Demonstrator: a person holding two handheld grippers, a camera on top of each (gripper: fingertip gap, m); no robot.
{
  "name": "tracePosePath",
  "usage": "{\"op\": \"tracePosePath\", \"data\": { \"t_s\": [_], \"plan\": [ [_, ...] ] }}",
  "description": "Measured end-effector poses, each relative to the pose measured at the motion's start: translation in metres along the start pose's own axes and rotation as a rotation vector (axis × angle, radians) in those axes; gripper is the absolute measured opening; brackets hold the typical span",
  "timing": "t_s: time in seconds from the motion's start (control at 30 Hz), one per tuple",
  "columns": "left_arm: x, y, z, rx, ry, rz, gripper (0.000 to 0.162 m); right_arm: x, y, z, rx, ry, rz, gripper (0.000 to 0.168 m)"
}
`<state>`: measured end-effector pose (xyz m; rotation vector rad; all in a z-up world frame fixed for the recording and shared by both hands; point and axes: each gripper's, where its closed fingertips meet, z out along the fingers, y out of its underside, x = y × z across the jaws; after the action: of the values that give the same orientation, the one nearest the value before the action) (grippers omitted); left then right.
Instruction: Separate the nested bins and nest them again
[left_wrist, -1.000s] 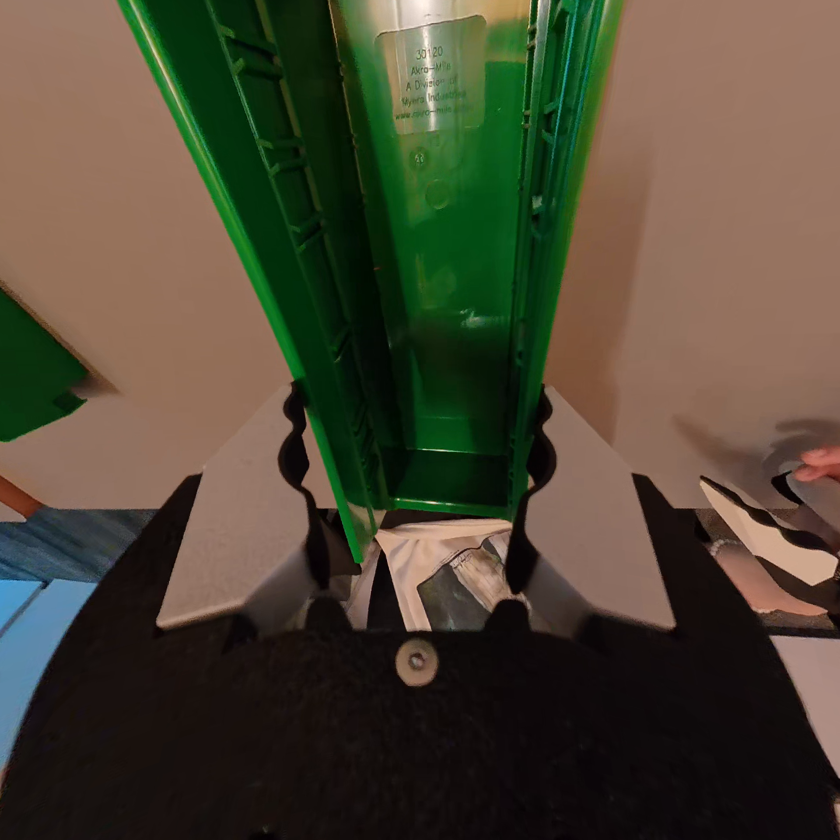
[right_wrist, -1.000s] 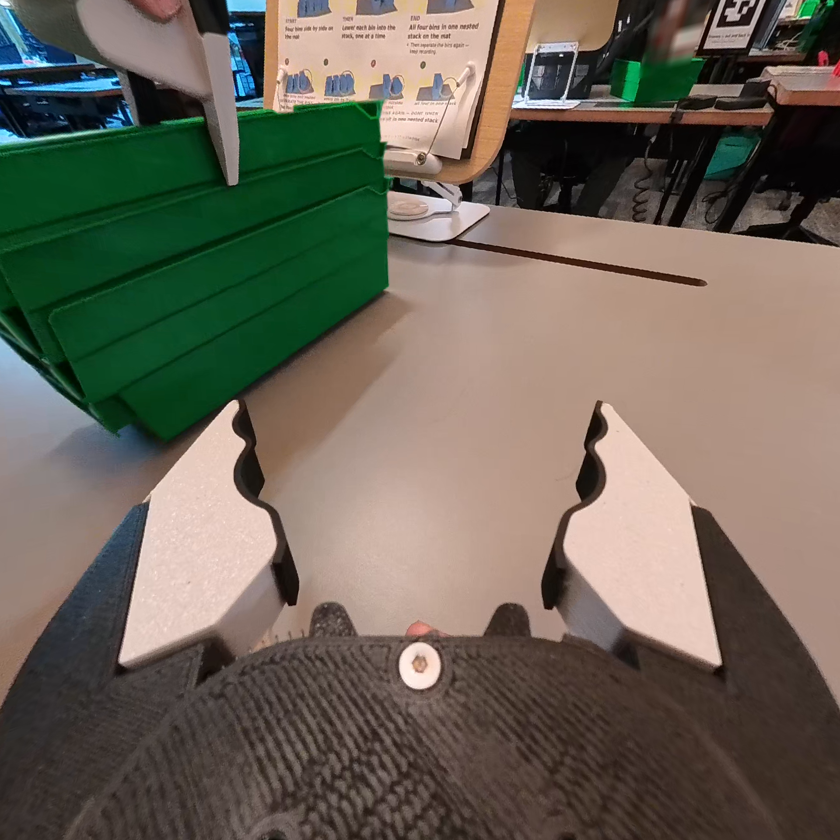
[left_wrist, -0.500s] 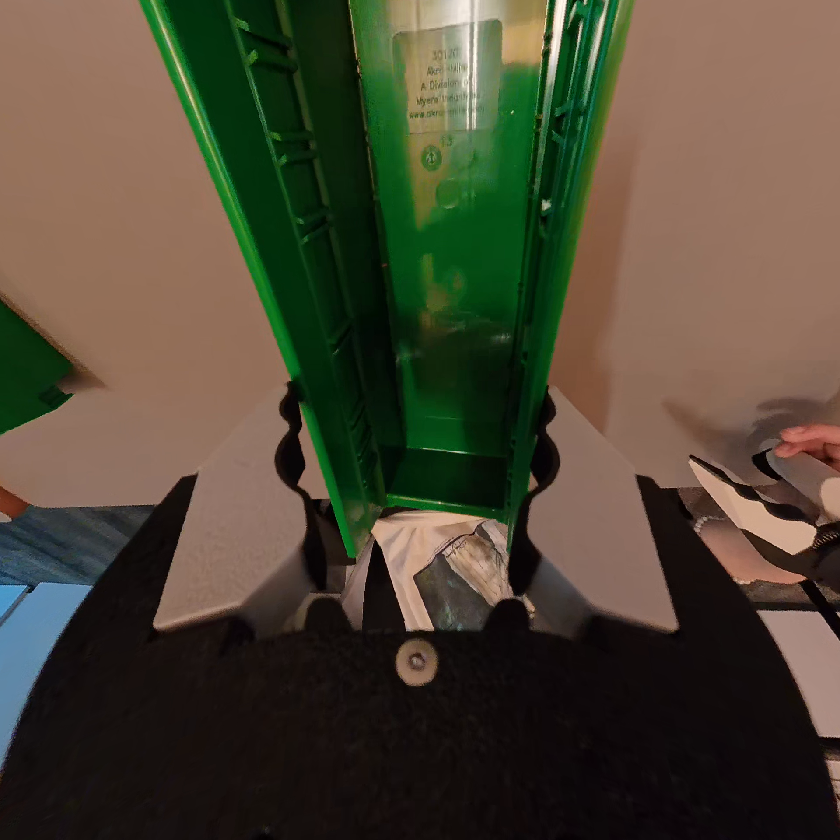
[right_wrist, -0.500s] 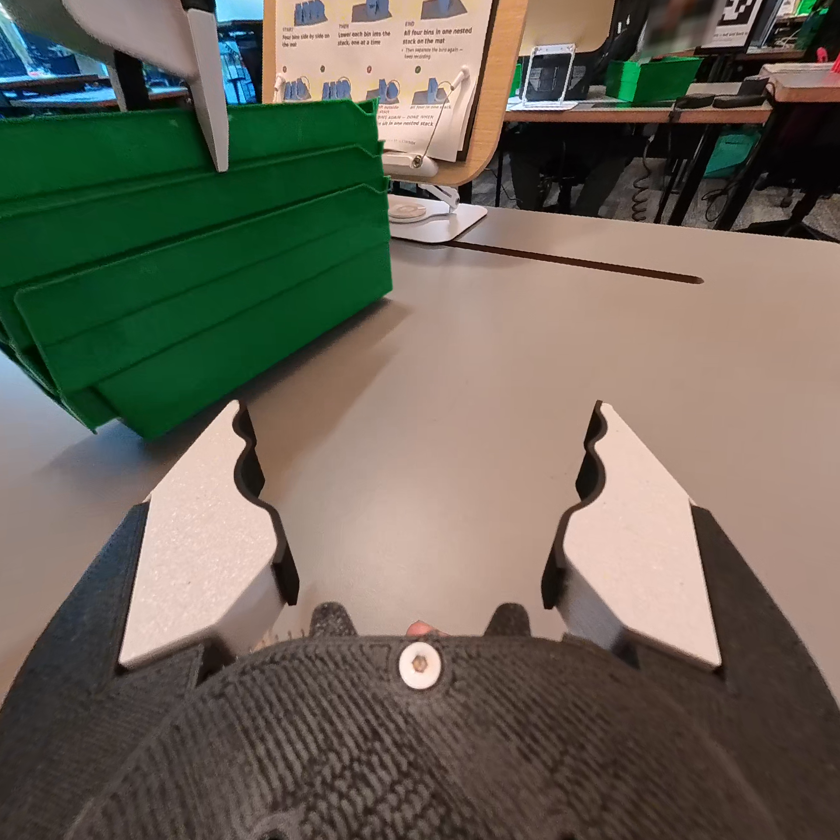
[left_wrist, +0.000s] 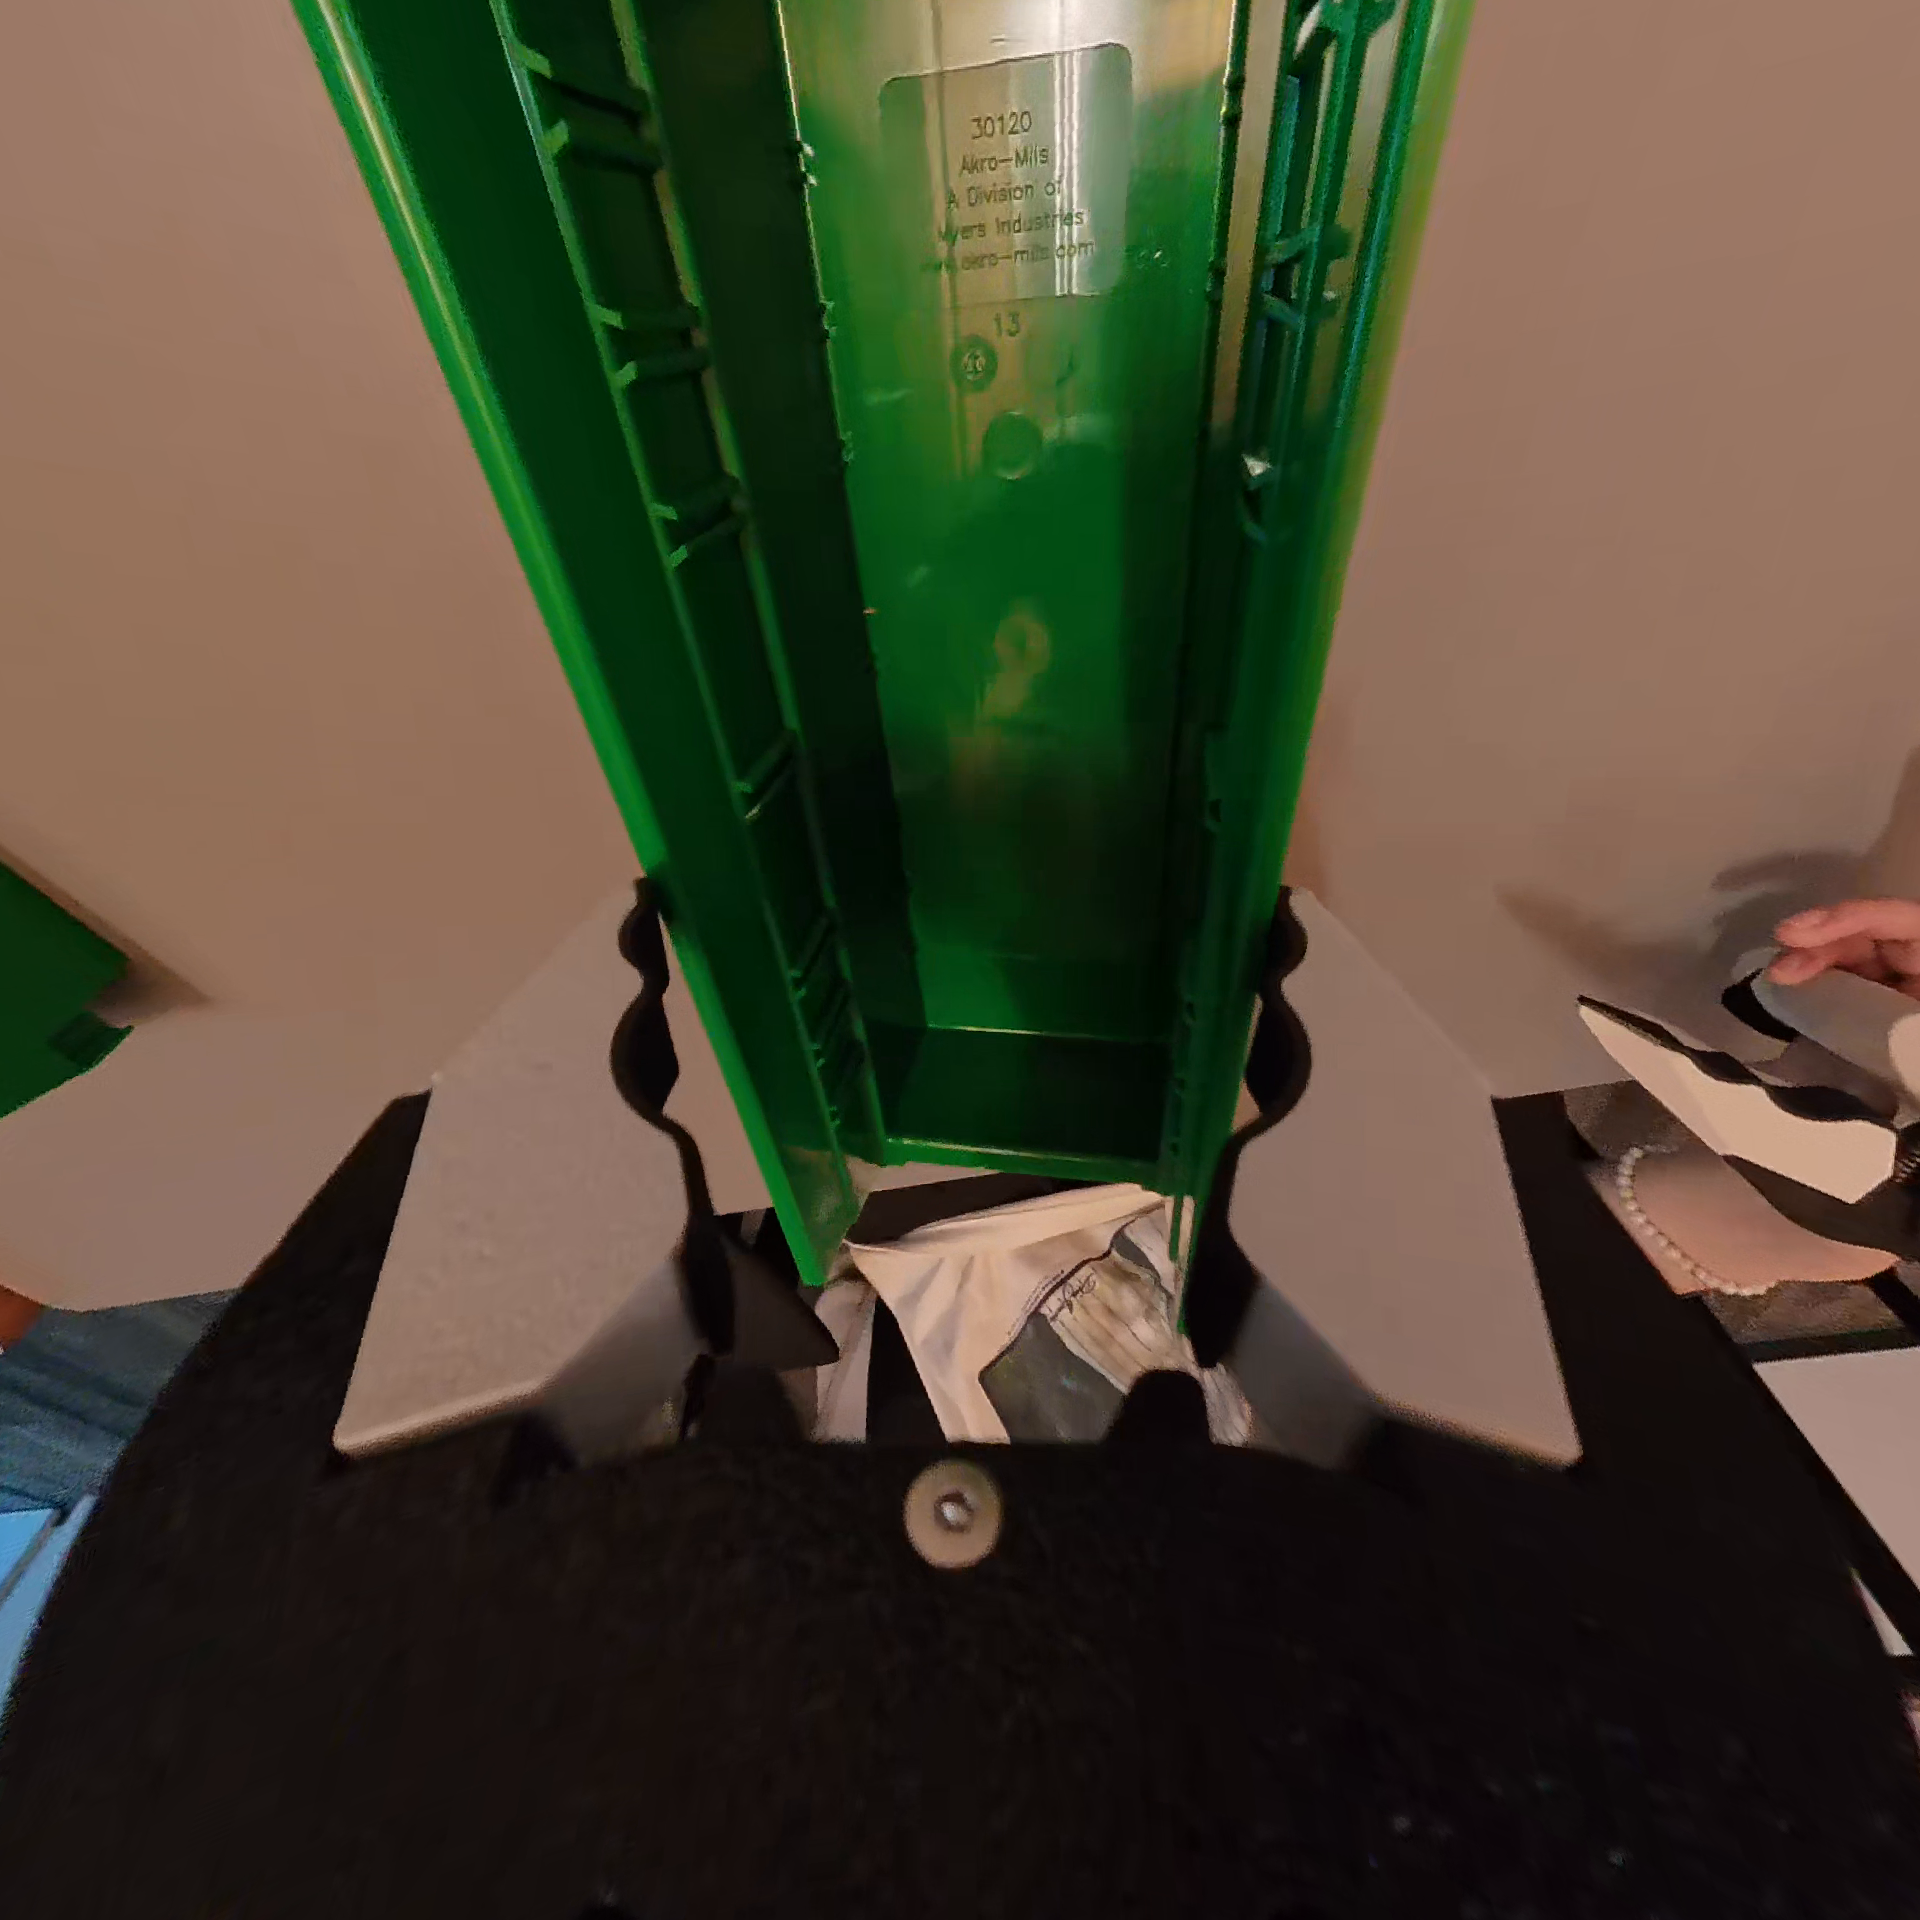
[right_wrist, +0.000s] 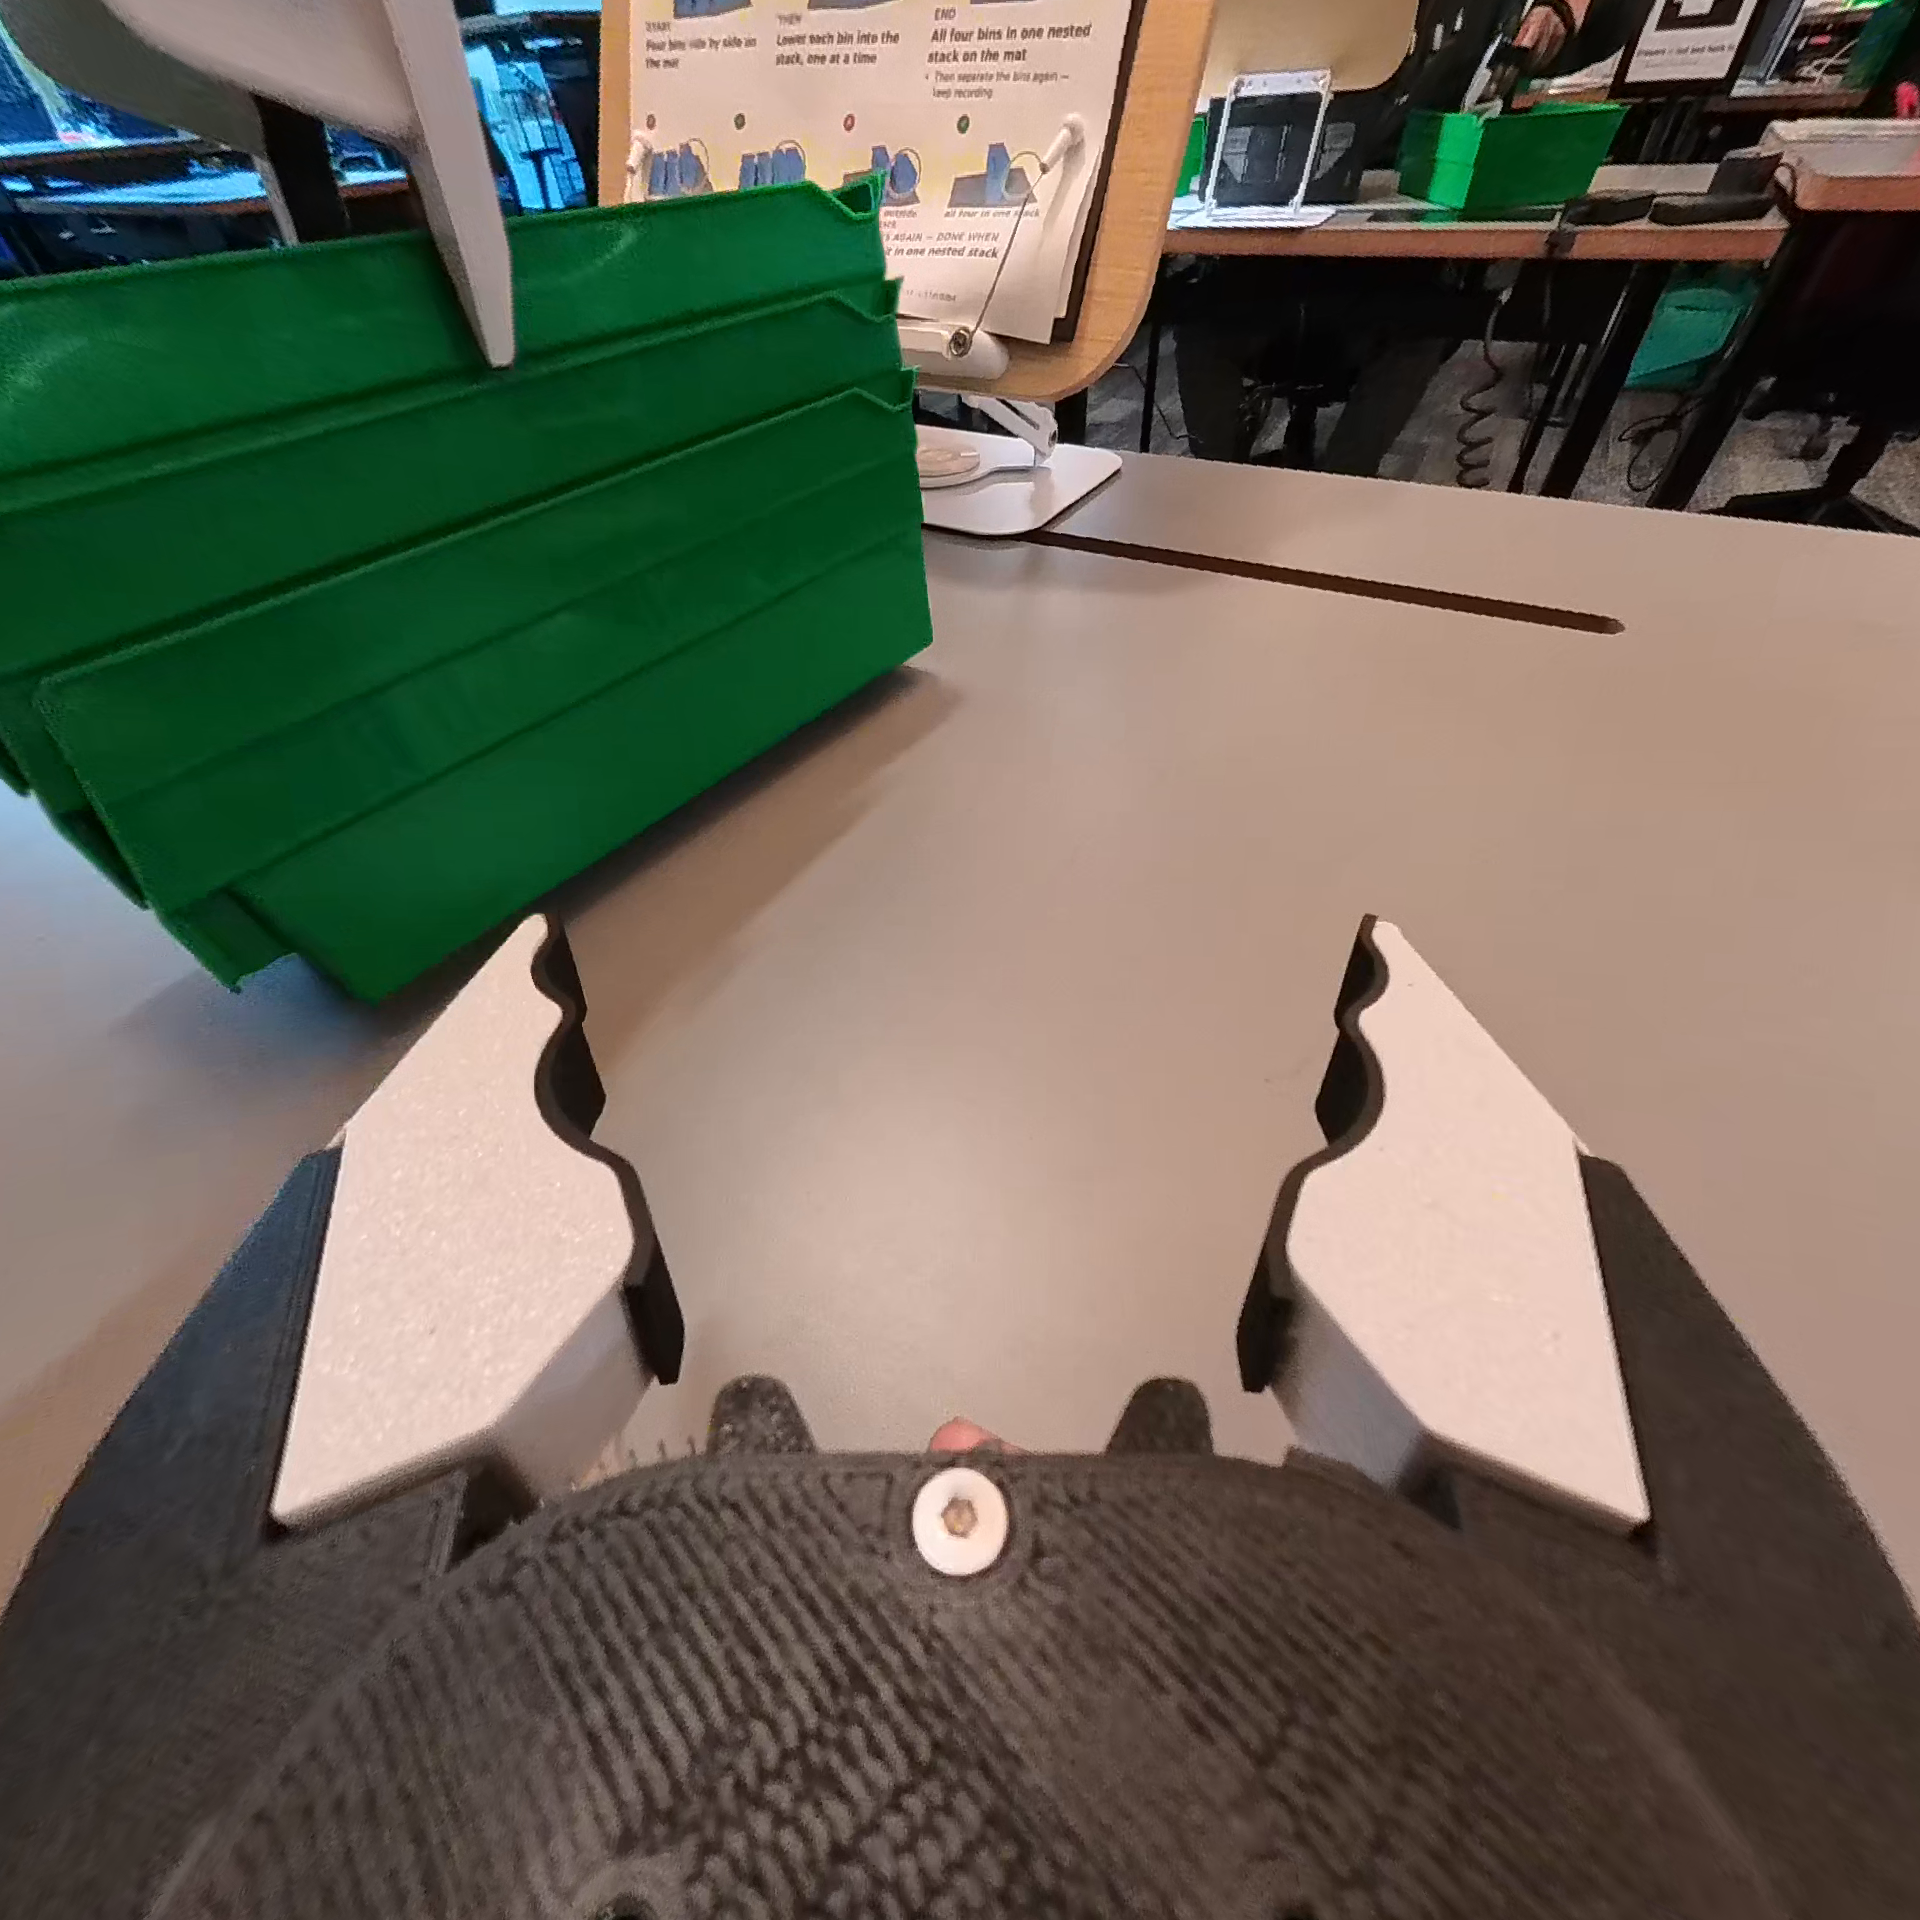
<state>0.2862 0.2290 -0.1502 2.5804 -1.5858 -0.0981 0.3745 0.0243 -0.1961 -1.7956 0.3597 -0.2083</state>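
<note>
Left gripper (left_wrist: 961, 1023): closed on the top bin (left_wrist: 1039, 623), a finger against each outer side wall near the bin's near end; camera looks down into the bin's open inside.
Top bin: long, narrow, green; ribs run along the rim on both sides; a pale label (left_wrist: 1006, 171) sits on its floor toward the far end.
Stack (right_wrist: 447, 582): in the right wrist view four green bins sit nested one in another, left of centre on the table (right_wrist: 1195, 831); the stack is tilted, its near-left end raised and its far-right corner down on the table.
Left finger seen from the right: a white finger (right_wrist: 457, 197) comes down over the side of the uppermost bin, its tip against the wall.
Right gripper (right_wrist: 961, 1049): jaws wide apart, nothing between them; it hangs low over bare table, just right of the stack's near corner and not touching it.
Right gripper from the left view: at the right edge (left_wrist: 1745, 1091), a hand (left_wrist: 1860, 940) on it, well apart from the bin.
Table: grey, with a dark slot (right_wrist: 1340, 587) across the far part.
Board (right_wrist: 935, 156): a wooden stand with a printed sheet, just behind the stack, on a white base (right_wrist: 1013, 478).
Other green piece (left_wrist: 52, 997): at the left edge of the left view, cut off; I cannot tell what it is.
Background: desks and another green bin (right_wrist: 1507, 151) far off on the right.
</note>
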Motion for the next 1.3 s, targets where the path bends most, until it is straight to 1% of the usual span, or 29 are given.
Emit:
{"op": "tracePosePath", "data": {
  "t_s": [0.17,0.23,0.27,0.33,0.47,0.6,0.8,0.9,1.1,1.3],
  "plan": [
    [0.008,0.006,-0.004,-0.020,0.046,0.057,0.113,0.001,0.002,0.001,-0.004,0.001,0.004,0.141],
    [0.006,0.006,-0.002,-0.027,0.010,0.070,0.132,0.001,0.002,0.001,-0.005,0.001,0.005,0.141],
    [0.010,0.005,0.000,-0.021,0.015,0.082,0.134,0.001,0.002,0.001,-0.004,0.001,0.005,0.141],
    [0.021,0.004,0.006,-0.023,0.039,0.087,0.129,0.000,0.002,0.001,-0.004,0.000,0.003,0.141],
    [0.026,0.000,0.009,-0.016,0.005,0.062,0.121,0.000,0.002,0.000,-0.009,0.001,-0.005,0.141],
    [0.026,0.000,0.010,-0.014,-0.014,0.058,0.120,0.003,0.002,0.000,-0.006,0.003,0.005,0.140],
    [0.025,0.002,0.005,-0.039,0.010,0.061,0.096,0.000,0.004,0.002,-0.014,-0.004,-0.003,0.140],
    [0.022,0.003,0.004,-0.047,0.021,0.071,0.090,-0.001,0.003,0.002,-0.013,-0.007,-0.005,0.140],
    [0.014,0.001,0.000,-0.024,0.038,0.017,0.088,0.000,0.003,0.000,-0.012,-0.005,-0.003,0.140],
    [0.005,0.004,-0.013,-0.027,0.029,-0.008,0.089,0.001,0.003,0.000,-0.009,-0.005,0.001,0.140]
  ]
}}
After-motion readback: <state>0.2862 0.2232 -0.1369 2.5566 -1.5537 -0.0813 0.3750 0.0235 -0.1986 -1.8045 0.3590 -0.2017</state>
